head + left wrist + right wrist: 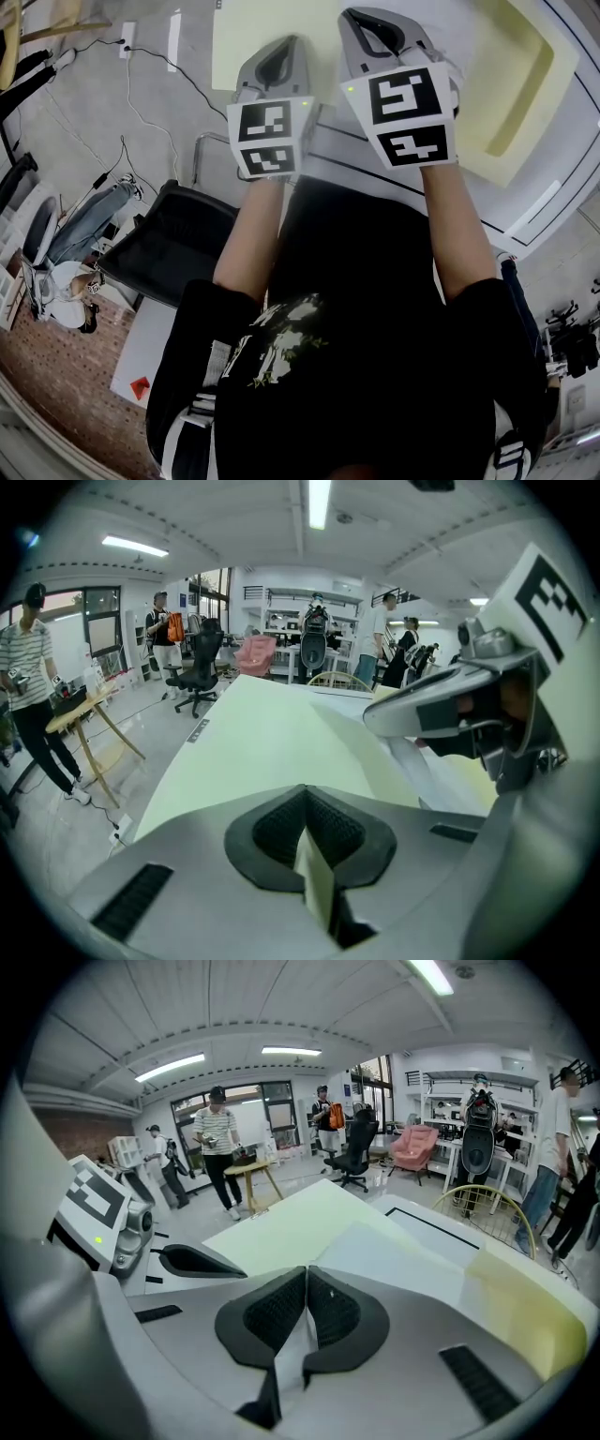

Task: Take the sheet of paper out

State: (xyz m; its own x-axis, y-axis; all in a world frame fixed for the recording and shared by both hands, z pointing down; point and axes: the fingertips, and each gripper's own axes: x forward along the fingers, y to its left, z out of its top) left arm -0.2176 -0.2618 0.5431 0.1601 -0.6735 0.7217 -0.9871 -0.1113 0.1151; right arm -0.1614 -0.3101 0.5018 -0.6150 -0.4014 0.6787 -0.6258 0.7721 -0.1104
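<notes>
Sheet of paper [403, 1251]: white, near edge pinched by right hand-held gripper [306, 1283], running far from its jaws. Left hand-held gripper [305, 810], just left, clamped on yellow cover [262, 742] edge. Right likely draws it nearward.

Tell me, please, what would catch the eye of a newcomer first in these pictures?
The left gripper and the right gripper, held up side by side in the head view, each bear a black-and-white marker cube. The left is shut on the edge of a pale yellow sheet, the right on a white sheet.
</notes>
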